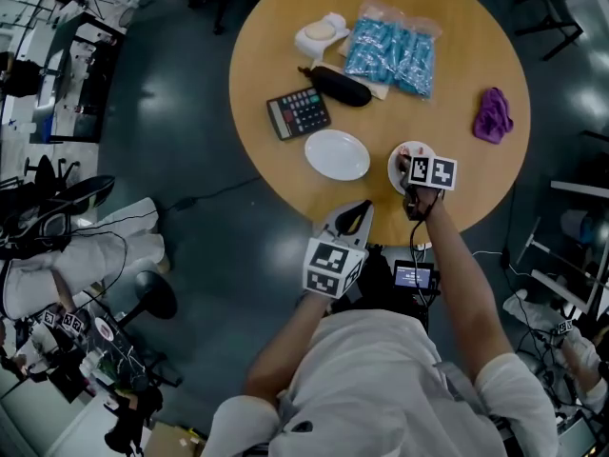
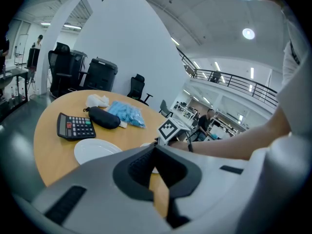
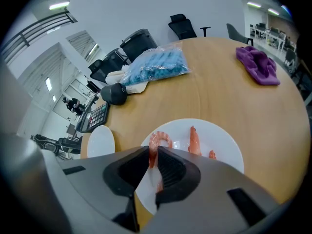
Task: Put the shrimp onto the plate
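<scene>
My right gripper [image 3: 155, 152] is shut on a curled pink shrimp [image 3: 157, 141] just over the near rim of a white plate [image 3: 222, 141]. Two more shrimps [image 3: 194, 140] lie on that plate. In the head view this gripper [image 1: 416, 181] hangs over the shrimp plate [image 1: 401, 153] near the table's front edge. An empty white plate [image 1: 337, 154] lies to its left, and shows as well in the left gripper view [image 2: 95, 151]. My left gripper [image 1: 354, 213] hovers at the table's front edge, shut [image 2: 155, 147] with nothing in it.
On the round wooden table [image 1: 447, 74] lie a calculator [image 1: 298, 112], a black pouch [image 1: 341, 86], a bag of blue items [image 1: 392, 48], a white object [image 1: 322, 34] and a purple cloth [image 1: 493, 114]. Chairs and cables crowd the floor to the left.
</scene>
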The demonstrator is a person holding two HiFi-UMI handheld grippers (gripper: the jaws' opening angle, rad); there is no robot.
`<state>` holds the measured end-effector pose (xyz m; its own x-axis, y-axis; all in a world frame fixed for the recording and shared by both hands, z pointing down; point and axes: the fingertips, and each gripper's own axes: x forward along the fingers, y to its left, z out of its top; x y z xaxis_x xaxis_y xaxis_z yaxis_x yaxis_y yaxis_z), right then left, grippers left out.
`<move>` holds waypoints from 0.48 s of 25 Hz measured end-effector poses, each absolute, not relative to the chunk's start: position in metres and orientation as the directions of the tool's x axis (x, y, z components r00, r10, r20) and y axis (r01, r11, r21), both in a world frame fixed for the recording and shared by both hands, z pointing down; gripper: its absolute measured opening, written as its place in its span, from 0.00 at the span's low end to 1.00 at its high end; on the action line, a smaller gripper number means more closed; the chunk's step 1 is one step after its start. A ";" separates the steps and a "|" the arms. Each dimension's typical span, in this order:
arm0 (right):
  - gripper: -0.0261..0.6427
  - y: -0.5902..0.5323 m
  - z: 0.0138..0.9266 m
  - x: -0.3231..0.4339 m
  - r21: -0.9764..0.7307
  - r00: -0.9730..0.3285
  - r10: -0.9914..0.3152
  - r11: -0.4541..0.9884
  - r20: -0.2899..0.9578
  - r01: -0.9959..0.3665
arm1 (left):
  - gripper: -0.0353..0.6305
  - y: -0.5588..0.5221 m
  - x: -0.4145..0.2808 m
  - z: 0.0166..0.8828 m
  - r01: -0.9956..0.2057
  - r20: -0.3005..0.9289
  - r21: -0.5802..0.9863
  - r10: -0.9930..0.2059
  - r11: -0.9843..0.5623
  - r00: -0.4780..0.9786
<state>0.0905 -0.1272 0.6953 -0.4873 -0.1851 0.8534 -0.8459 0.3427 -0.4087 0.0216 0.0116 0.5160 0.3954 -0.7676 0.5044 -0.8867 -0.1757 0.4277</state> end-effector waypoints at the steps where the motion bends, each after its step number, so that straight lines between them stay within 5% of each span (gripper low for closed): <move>1: 0.13 -0.126 0.696 0.091 -0.409 -0.487 -0.183 0.342 0.854 -0.846 | 0.06 0.012 0.022 0.516 -0.887 0.504 0.428 -0.768 -0.176 0.395; 12: 0.17 -0.123 0.690 0.094 -0.436 -0.508 -0.189 0.323 0.840 -0.840 | 0.06 0.018 0.023 0.513 -0.890 0.500 0.424 -0.777 -0.166 0.383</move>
<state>0.0940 -0.1228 0.6904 -0.5080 -0.1892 0.8403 -0.8404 0.3225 -0.4355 0.0228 0.0179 0.5127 0.3831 -0.7766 0.5001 -0.8903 -0.1661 0.4241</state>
